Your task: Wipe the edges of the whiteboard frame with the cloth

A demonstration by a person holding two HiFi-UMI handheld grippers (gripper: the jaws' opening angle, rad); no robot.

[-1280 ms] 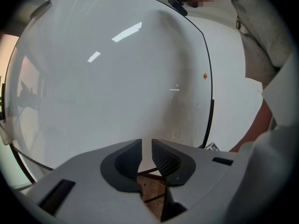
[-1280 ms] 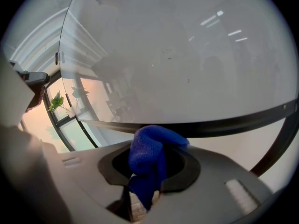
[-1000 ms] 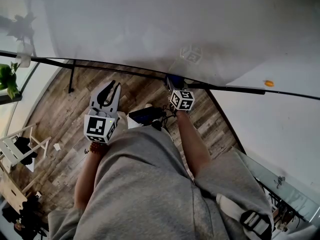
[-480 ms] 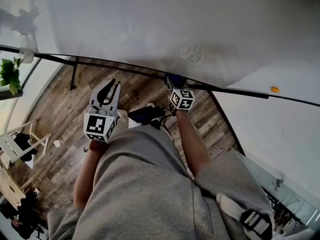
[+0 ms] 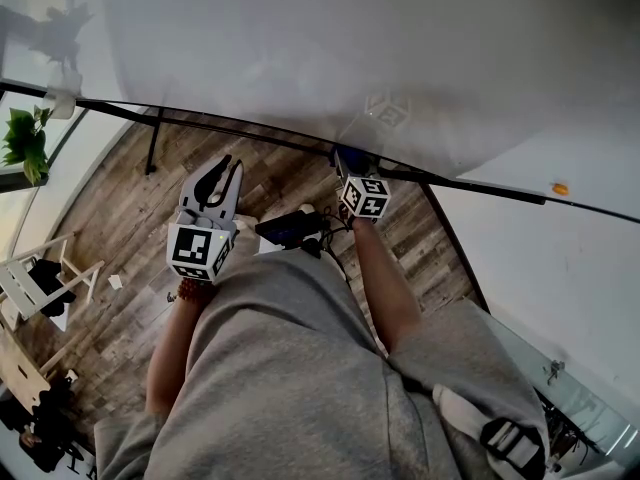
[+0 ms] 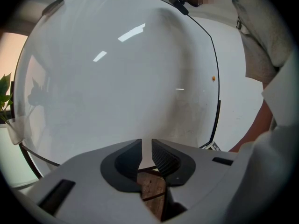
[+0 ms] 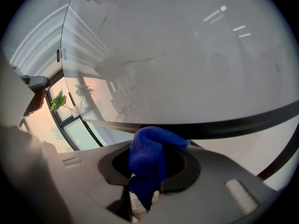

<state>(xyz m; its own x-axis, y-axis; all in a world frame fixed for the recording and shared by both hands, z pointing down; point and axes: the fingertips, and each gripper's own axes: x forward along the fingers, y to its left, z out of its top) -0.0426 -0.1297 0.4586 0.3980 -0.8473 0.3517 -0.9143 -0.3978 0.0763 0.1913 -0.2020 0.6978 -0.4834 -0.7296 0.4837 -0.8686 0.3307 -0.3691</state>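
The whiteboard (image 5: 350,48) fills the top of the head view, with its black lower frame edge (image 5: 250,136) running across below it. My right gripper (image 5: 348,160) is shut on a blue cloth (image 5: 351,157) and holds it against that edge. In the right gripper view the cloth (image 7: 149,155) bulges out of the right gripper (image 7: 152,164), just under the black frame bar (image 7: 224,124). My left gripper (image 5: 230,165) hangs to the left, below the frame and apart from it. Seen in its own view, the left gripper (image 6: 146,149) is shut to a thin slit with nothing in it, facing the board (image 6: 117,78).
Wooden floor (image 5: 120,228) lies below the board, with a black stand leg (image 5: 150,150) at the left. A plant (image 5: 25,136) and a white rack (image 5: 35,286) stand far left. An orange dot (image 5: 560,188) is at the right, and a glass surface (image 5: 560,388) at the lower right.
The view has drifted a little, so the orange dot sits further right. Both grippers keep about the same places, and the cloth stays on the lower frame edge.
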